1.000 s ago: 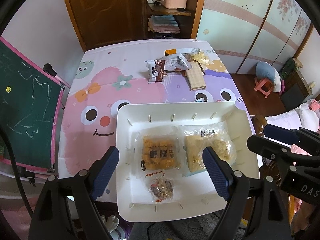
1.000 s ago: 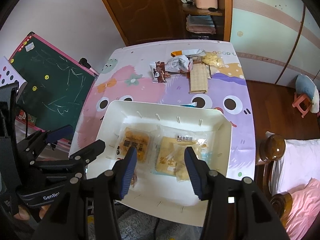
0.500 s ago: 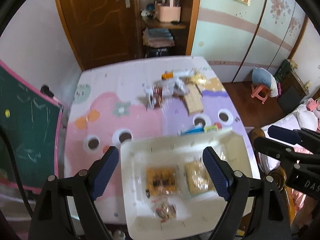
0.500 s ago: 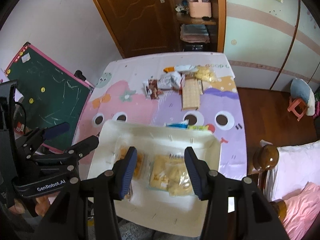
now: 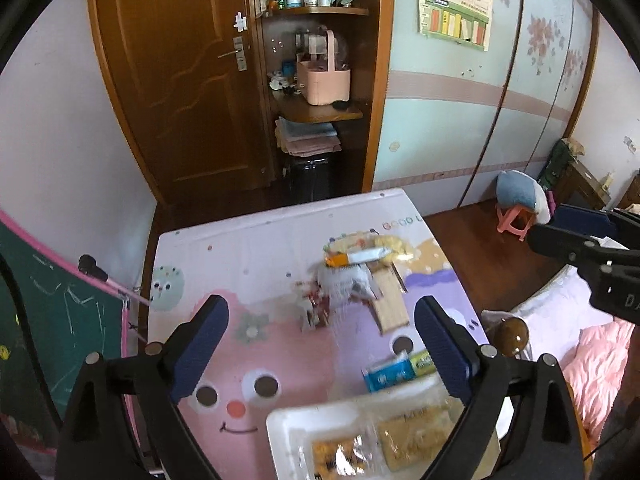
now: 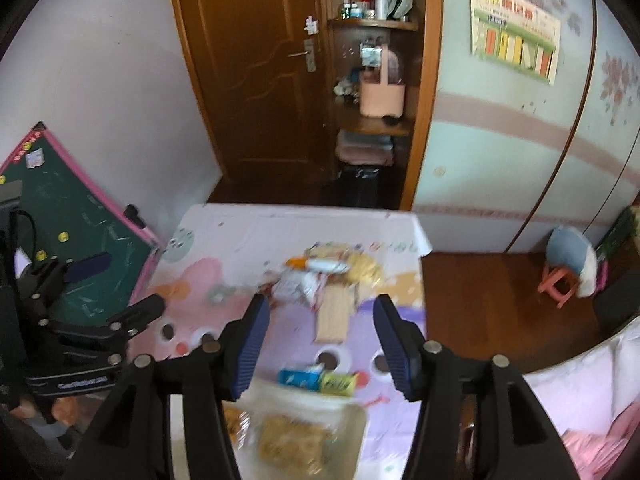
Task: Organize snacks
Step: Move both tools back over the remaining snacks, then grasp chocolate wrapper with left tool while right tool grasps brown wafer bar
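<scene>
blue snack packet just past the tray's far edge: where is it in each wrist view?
Left wrist: blue snack packet lower right of centre, beside the right finger, just beyond the white tray.
Right wrist: blue snack packet low centre, between the fingers, beyond the tray rim.
Shared landmark: tan wafer pack lying farther up the table.

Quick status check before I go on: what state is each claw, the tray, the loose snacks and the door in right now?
Left claw: open, empty; its jaws have just been opening.
Right claw: open, empty; its jaws have just been opening.
White tray: on the near part of the table, holding sealed snack packs.
Snack pile: loose on the far part of the table, outside the tray.
Blue packet: lying flat on the table just beyond the tray.
Door: closed.
</scene>
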`<control>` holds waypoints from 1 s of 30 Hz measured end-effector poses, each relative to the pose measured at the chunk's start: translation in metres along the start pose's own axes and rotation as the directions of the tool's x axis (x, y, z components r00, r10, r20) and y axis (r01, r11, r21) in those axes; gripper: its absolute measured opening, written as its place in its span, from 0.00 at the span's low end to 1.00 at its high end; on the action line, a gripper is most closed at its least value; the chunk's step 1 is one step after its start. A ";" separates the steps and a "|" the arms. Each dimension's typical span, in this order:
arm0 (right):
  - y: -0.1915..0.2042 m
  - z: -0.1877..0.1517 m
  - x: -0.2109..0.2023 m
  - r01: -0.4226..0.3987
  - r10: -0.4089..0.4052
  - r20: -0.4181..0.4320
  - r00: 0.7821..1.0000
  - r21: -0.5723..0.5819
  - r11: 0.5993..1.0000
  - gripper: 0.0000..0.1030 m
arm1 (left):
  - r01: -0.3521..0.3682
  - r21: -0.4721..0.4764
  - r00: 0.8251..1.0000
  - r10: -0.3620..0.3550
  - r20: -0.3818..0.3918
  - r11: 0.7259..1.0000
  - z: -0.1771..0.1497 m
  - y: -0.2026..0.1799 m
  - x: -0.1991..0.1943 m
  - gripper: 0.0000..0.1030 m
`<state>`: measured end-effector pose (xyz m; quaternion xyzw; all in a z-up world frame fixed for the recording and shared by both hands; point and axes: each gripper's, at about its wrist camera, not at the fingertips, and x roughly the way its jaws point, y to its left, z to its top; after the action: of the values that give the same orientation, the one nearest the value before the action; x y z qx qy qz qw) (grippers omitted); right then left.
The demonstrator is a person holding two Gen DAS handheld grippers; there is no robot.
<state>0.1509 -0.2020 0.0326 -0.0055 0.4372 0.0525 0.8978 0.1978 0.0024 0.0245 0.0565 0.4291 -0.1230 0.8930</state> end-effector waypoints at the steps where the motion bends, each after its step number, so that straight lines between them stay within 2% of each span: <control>1: -0.002 0.004 0.008 0.004 -0.004 -0.006 1.000 -0.001 1.000 0.58 | -0.005 0.001 1.000 0.005 -0.004 1.000 0.006 0.001 0.010 0.94; 3: -0.008 0.012 0.033 0.014 -0.014 -0.034 0.999 0.001 1.000 0.60 | -0.018 0.001 1.000 0.018 -0.026 1.000 0.013 0.002 0.030 0.94; 6: -0.013 0.013 0.074 0.021 -0.020 -0.088 0.996 0.006 1.000 0.60 | -0.013 -0.019 0.995 0.011 -0.100 1.000 0.019 0.008 0.080 0.94; 10: -0.018 0.002 0.137 0.013 -0.009 -0.175 0.985 0.017 1.000 0.60 | -0.031 -0.030 0.983 0.025 -0.180 0.999 0.008 0.013 0.142 0.94; 17: -0.018 -0.031 0.229 0.004 0.014 -0.325 0.945 0.055 0.998 0.60 | -0.018 -0.063 0.933 -0.006 -0.359 0.998 -0.040 0.017 0.241 0.94; 21: -0.017 -0.054 0.272 0.003 0.031 -0.404 0.914 0.084 0.996 0.60 | -0.025 -0.081 0.911 -0.011 -0.413 0.996 -0.060 0.020 0.272 0.94; 24: -0.014 -0.065 0.295 0.018 0.014 -0.448 0.894 0.067 0.998 0.60 | -0.036 -0.092 0.896 -0.009 -0.443 0.995 -0.069 0.022 0.293 0.94; 30: -0.010 -0.076 0.324 0.036 -0.003 -0.494 0.869 0.058 0.998 0.60 | -0.045 -0.135 0.881 -0.024 -0.473 0.990 -0.079 0.027 0.317 0.94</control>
<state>0.2911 -0.1867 -0.2694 0.0063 0.6534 0.0261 0.7565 0.3361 -0.0099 -0.2726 0.0234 0.6416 -0.0697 0.7635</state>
